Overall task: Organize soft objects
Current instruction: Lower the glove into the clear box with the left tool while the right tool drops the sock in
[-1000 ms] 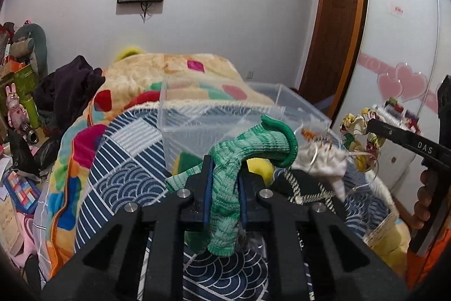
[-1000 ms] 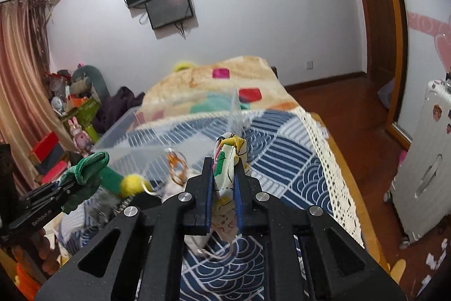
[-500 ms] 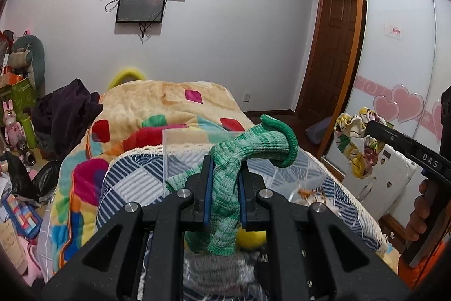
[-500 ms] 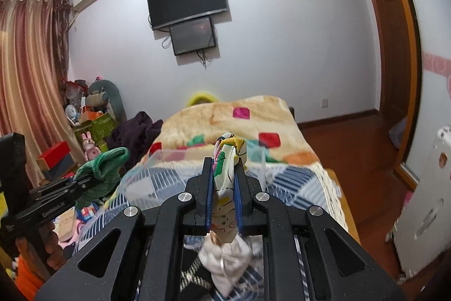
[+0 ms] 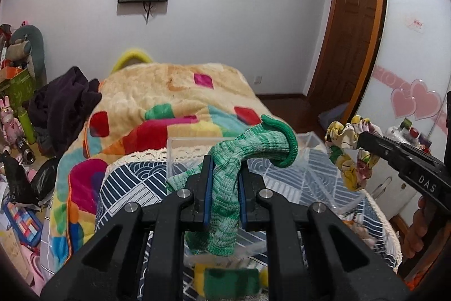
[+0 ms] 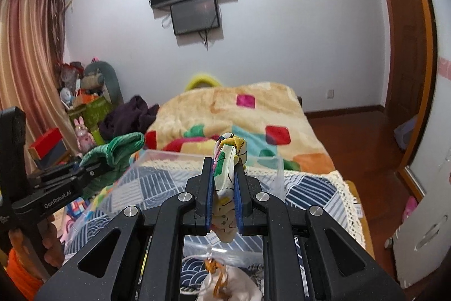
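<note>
While both items hang in the air above the clear plastic storage bin (image 5: 315, 140) on the blue wave-patterned bedspread (image 5: 135, 188), nothing held is stowed yet. The left gripper (image 5: 224, 188) is clamped on a green knitted sock (image 5: 251, 143); the right gripper (image 6: 222, 188) is clamped on a floral fabric scrunchie (image 6: 229, 157). Below, a white drawstring pouch (image 6: 234, 287) and a yellow-and-green soft item (image 5: 231, 281) appear to lie in the bin, though I cannot be sure. Lowering and releasing both remains.

We are noting ribbed knit on the green sock (image 5: 225, 196), smooth printed cloth on the scrunchie (image 6: 227, 177), clear glossy plastic bin (image 5: 194, 143), fuzzy fleece blanket (image 5: 169, 92).
</note>
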### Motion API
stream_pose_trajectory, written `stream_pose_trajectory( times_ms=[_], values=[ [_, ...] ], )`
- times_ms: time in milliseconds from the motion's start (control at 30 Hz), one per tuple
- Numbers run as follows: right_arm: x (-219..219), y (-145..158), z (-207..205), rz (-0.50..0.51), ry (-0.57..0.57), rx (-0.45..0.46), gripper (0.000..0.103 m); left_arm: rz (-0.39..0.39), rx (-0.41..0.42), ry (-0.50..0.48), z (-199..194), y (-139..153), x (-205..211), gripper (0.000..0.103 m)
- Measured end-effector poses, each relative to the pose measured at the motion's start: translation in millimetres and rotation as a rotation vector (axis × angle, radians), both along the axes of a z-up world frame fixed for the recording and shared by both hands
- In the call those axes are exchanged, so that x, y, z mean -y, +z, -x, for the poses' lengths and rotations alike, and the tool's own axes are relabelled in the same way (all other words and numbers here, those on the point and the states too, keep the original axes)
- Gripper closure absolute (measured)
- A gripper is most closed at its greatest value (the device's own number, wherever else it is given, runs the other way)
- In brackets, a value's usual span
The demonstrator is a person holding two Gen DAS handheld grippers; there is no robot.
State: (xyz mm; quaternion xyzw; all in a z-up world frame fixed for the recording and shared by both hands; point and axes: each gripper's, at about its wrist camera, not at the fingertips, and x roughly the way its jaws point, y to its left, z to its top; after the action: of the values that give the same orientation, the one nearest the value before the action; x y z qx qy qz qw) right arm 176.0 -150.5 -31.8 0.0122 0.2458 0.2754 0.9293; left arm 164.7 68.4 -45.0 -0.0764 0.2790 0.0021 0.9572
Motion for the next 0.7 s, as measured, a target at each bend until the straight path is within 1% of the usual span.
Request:
stream_pose_trajectory(
  times_ms=[67, 167, 367, 533, 600, 667, 700],
  values=[
    [-3.9, -6.7, -8.4, 0.018, 0.000, -0.035, 0.092, -0.018, -0.034, 0.004, -12.3, -7.6, 0.0, 0.088],
    [-7.6, -18.9, -17.8, 0.046, -0.006, -0.083, 0.092, -0.048, -0.061, 0.005, -23.4, -15.9, 2.3, 0.088],
    [-13.9, -35.5, -25.8, 0.121, 0.003, -0.160, 0.091, -0.106, -0.134, -0.010, -40.7, -33.1, 13.2, 0.088],
    [-17.5, -44.5, -24.9, 0.174, 0.034, -0.200, 0.091, -0.108, -0.179, -0.025, -47.2, -43.8, 19.9, 0.088],
    [-19.5, -44.0, -26.4, 0.184, 0.042, -0.203, 0.091, -0.102, -0.190, -0.034, -46.9, -46.4, 21.3, 0.088],
    [-21.0, -43.3, -25.6, 0.192, 0.056, -0.207, 0.091, -0.090, -0.198, -0.051, -45.6, -47.1, 23.1, 0.081],
    [-20.3, -43.1, -23.1, 0.193, 0.066, -0.211, 0.088, -0.088, -0.196, -0.056, -44.0, -46.8, 23.8, 0.078]
  ],
)
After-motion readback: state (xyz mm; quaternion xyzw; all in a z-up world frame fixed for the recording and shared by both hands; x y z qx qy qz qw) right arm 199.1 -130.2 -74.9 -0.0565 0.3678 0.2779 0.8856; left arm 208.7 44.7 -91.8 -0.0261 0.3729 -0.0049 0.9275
